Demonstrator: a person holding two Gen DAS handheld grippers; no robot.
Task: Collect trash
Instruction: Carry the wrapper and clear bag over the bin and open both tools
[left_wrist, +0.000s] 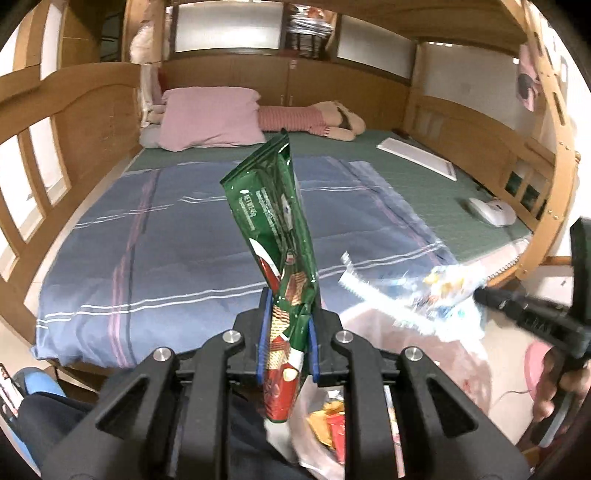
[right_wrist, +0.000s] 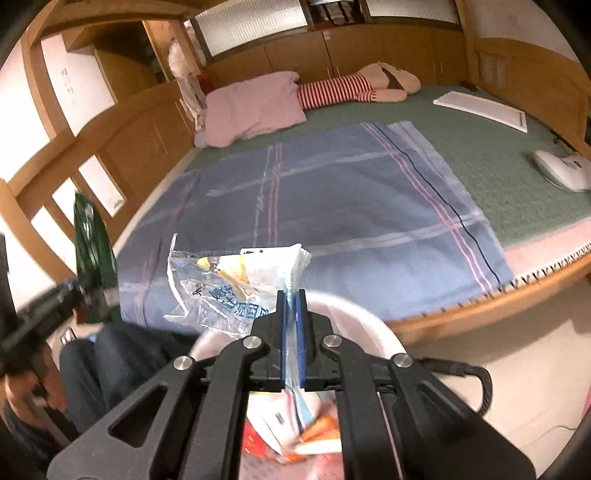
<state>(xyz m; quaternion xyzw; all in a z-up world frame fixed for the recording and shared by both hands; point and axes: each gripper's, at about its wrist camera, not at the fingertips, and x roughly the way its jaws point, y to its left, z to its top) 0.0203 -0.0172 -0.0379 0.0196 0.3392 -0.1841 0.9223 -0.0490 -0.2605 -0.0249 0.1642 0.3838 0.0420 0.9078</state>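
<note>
Two close wrist views facing downward, both sharing the bed (left_wrist: 147, 236)

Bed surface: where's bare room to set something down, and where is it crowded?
Free: the blue plaid blanket is bare across its middle, and so is the green mat between the white board and the white device. Crowded: the headboard end, with the pink pillow and striped plush doll.

your left gripper (left_wrist: 287, 314) and right gripper (right_wrist: 291, 295) are matte black linkages with round silver screws (left_wrist: 233, 336) and blue pads (right_wrist: 282, 332). you wear dark trousers (right_wrist: 110, 365); a black cable (right_wrist: 476, 384) loops behind the right one.
</note>
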